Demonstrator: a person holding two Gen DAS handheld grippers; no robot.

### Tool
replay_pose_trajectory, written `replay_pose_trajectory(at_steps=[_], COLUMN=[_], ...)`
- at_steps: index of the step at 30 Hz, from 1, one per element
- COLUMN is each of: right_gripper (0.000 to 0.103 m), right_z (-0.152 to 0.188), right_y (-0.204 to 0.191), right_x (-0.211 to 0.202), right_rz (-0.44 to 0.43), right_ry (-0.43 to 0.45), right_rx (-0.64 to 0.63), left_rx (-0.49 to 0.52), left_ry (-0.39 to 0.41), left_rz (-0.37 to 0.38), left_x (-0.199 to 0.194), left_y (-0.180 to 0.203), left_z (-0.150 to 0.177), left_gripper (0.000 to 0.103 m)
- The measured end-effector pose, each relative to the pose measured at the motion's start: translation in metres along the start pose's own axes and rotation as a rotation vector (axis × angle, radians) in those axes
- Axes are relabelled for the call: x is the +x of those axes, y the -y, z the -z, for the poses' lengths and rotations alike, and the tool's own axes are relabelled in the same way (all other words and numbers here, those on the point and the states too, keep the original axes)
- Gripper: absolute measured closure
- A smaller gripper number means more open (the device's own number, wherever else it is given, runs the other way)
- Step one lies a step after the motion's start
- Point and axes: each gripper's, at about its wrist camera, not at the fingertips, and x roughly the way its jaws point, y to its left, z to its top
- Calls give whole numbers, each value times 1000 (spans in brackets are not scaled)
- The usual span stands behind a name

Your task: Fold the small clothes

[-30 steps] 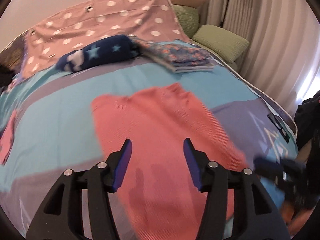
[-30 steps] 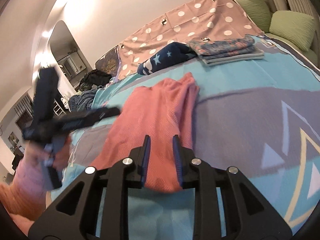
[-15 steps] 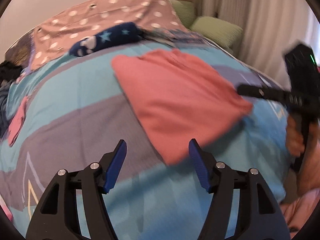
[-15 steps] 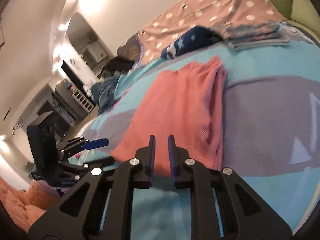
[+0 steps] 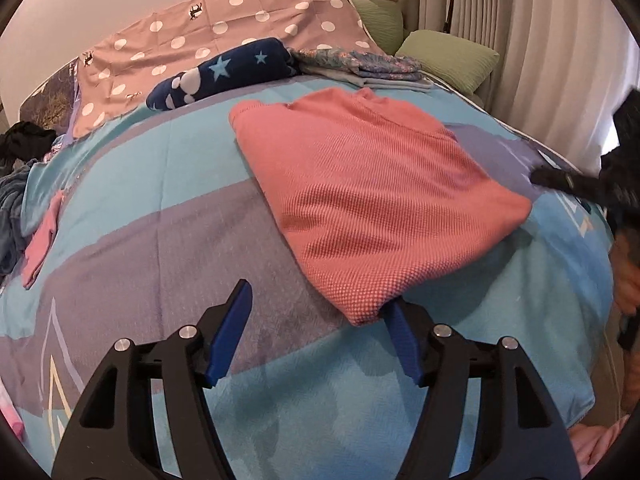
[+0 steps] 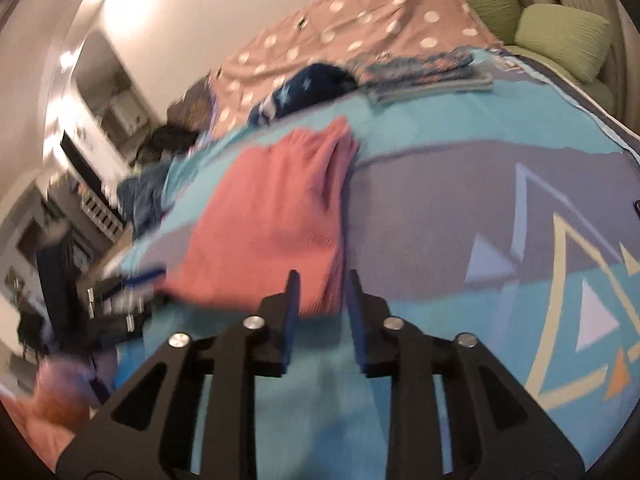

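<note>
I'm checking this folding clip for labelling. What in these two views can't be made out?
- Left wrist view: the right claw is blurred and cut off by the frame edge.
- Left wrist view: the near corner of the coral waffle-knit garment hides one blue left fingertip.
- Right wrist view: motion blur smears the left claw.

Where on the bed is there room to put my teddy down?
The bedspread is bare between the coral folded garment and the small pink cloth at the bed's edge. It is also bare beyond the garment's other side, over the triangle pattern. It is crowded near the polka-dot cover, with the star blanket and folded stack.
</note>
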Motion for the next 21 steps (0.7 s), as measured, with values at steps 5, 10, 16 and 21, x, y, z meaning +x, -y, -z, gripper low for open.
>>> replay_pose_trajectory(at_steps=[5, 10, 16, 21], right_gripper=[59, 59, 59, 59], right_z=[13, -7, -17, 0], right_y=[-21, -12, -13, -8], right_x=[20, 28, 25, 28], right_rz=[67, 71, 65, 71], right_ry=[-75, -18, 2, -59], right_rx=[-113, -40, -33, -19], left_rx=[-23, -41, -60, -114], left_ry=[30, 38, 17, -25], left_rz=[22, 18, 30, 72], left_x=[-7, -7, -5, -1], left_y=[2, 0, -5, -13], left_z=[-9, -15, -7, 7], left_gripper=[37, 37, 37, 37])
